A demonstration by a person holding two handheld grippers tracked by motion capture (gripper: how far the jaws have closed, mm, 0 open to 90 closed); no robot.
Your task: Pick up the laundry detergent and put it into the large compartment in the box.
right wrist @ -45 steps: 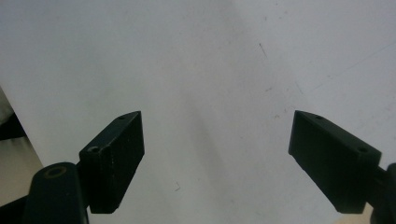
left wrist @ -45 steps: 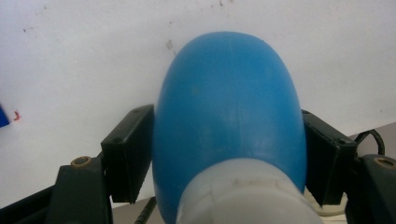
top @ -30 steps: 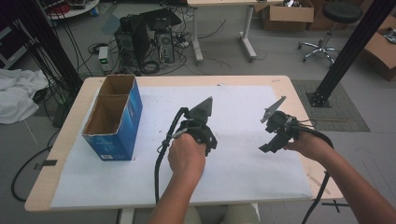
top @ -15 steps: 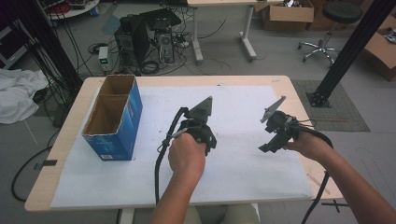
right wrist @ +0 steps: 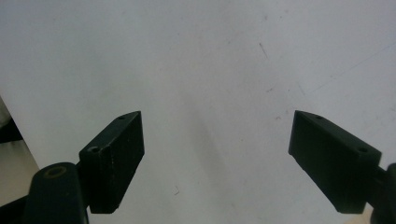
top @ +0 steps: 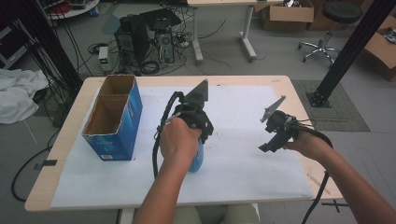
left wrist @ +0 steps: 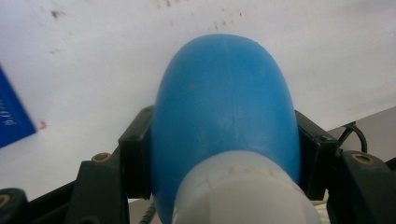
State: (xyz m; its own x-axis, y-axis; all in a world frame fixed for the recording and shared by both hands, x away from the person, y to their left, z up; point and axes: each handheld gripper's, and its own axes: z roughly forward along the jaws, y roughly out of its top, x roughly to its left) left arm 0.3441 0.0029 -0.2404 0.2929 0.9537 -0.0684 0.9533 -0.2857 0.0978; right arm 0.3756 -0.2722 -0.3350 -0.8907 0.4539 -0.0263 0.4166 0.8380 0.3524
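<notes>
Left claw [left wrist: 224, 154]: jaws clamped on either side of a blue bottle [left wrist: 224, 112] with a white cap, held above the white sheet [top: 243, 154] near the middle of the desk [top: 285, 81]. Right claw [right wrist: 217, 158]: jaws spread wide with nothing between them, poised over the sheet well apart from the bottle. A blue cardboard box [top: 114, 121], open-topped, stands at the left of the desk.

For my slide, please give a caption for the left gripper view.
Left gripper shut on a blue bottle with a white cap, above white paper.
</notes>
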